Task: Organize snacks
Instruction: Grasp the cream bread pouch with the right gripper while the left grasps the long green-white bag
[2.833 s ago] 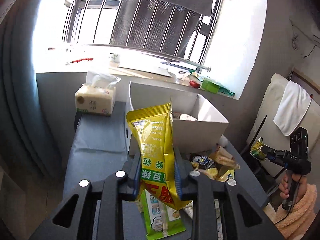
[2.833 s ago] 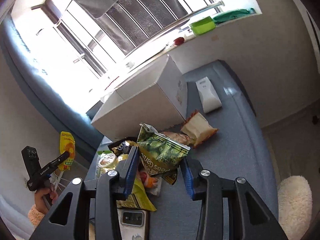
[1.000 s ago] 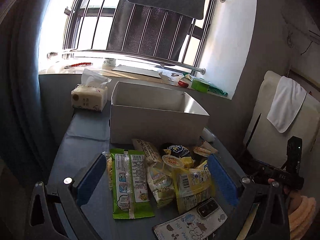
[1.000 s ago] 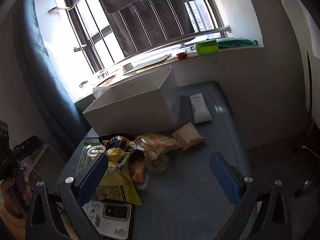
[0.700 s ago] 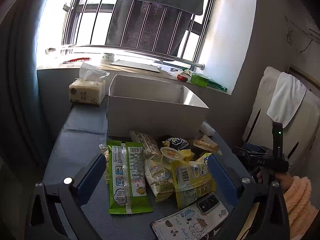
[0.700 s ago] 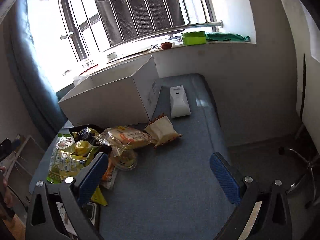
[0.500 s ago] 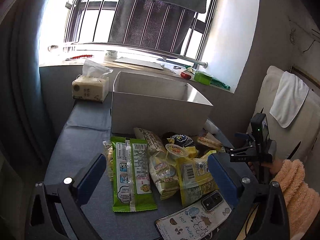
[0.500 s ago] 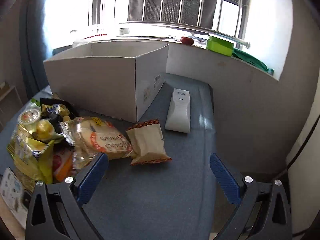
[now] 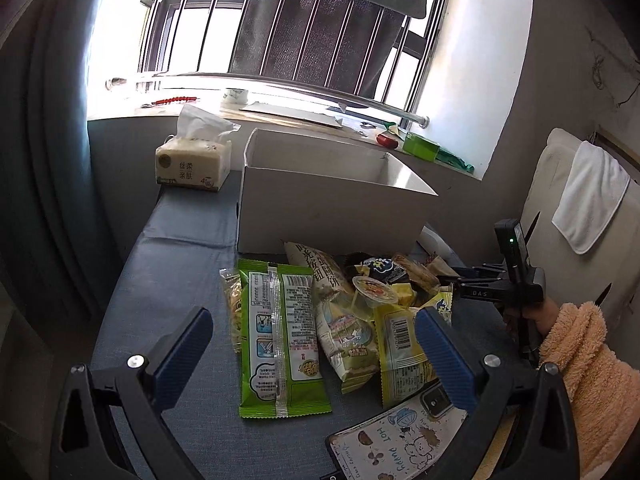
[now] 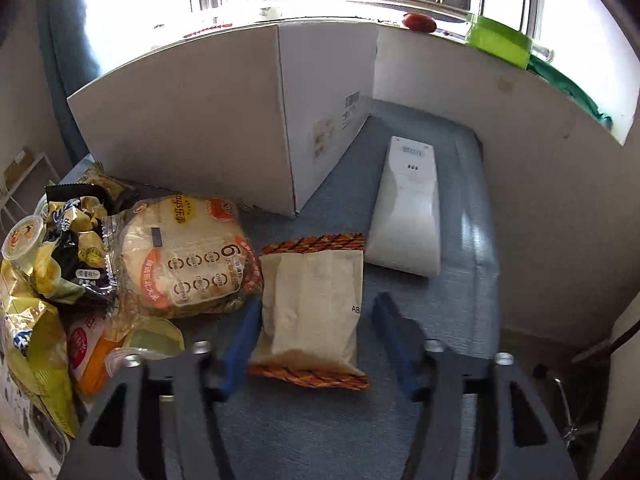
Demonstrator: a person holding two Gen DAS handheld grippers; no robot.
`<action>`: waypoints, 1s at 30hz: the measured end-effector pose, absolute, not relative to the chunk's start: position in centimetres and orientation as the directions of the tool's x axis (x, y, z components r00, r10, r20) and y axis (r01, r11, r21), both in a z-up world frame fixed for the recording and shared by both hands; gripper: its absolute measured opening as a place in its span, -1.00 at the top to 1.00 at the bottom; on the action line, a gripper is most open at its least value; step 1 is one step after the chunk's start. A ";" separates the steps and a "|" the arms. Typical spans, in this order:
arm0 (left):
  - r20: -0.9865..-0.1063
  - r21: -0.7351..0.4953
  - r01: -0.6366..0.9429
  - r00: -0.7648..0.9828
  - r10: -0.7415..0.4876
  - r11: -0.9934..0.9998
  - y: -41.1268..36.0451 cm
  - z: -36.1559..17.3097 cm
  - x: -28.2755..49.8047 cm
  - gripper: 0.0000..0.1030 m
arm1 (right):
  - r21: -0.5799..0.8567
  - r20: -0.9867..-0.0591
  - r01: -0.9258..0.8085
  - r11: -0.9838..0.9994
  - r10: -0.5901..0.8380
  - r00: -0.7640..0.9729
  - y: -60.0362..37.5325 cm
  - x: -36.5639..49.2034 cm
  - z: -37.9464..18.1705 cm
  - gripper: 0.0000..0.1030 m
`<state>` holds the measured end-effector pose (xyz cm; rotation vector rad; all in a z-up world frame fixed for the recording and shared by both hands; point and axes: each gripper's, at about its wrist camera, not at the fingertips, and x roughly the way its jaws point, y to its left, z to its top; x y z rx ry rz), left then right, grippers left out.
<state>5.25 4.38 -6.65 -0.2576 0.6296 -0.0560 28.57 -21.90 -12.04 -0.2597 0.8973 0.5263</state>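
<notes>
My right gripper tilts steeply down, jaws just closing around the beige snack packet (right pad not visibly touching); left gripper hovers spread wide.

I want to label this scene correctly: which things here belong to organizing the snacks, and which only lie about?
For the job: white box, green packet, beige packet, round-cake bag, jelly cup.
Lying about: tissue pack, phone, white device, towel.

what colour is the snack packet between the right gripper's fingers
Cream packet with orange-and-black patterned sealed ends, clearest in the right wrist view.
</notes>
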 end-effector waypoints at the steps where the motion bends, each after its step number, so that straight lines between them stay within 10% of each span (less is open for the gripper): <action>1: -0.577 -0.257 -0.032 0.807 -0.127 0.966 4.5 -6.8 5.3 -1.00 | 0.017 -0.796 -0.535 0.844 0.335 0.503 -22.2 28.1 -12.0 0.10; 24: -0.782 -0.025 -0.144 0.619 0.071 0.989 4.0 -14.6 15.0 -0.97 | 0.229 -0.593 -0.494 0.839 0.523 0.613 -23.7 12.8 -4.9 0.11; 26: -0.794 -0.035 -0.128 0.606 0.050 0.991 4.1 -15.2 15.7 -0.42 | 0.225 -0.605 -0.501 0.836 0.522 0.601 -23.4 12.4 -5.0 0.11; 30: -0.774 -0.096 -0.107 0.633 -0.007 0.990 4.7 -14.6 14.7 -0.38 | 0.210 -0.617 -0.505 0.837 0.514 0.596 -23.0 12.3 -5.3 0.11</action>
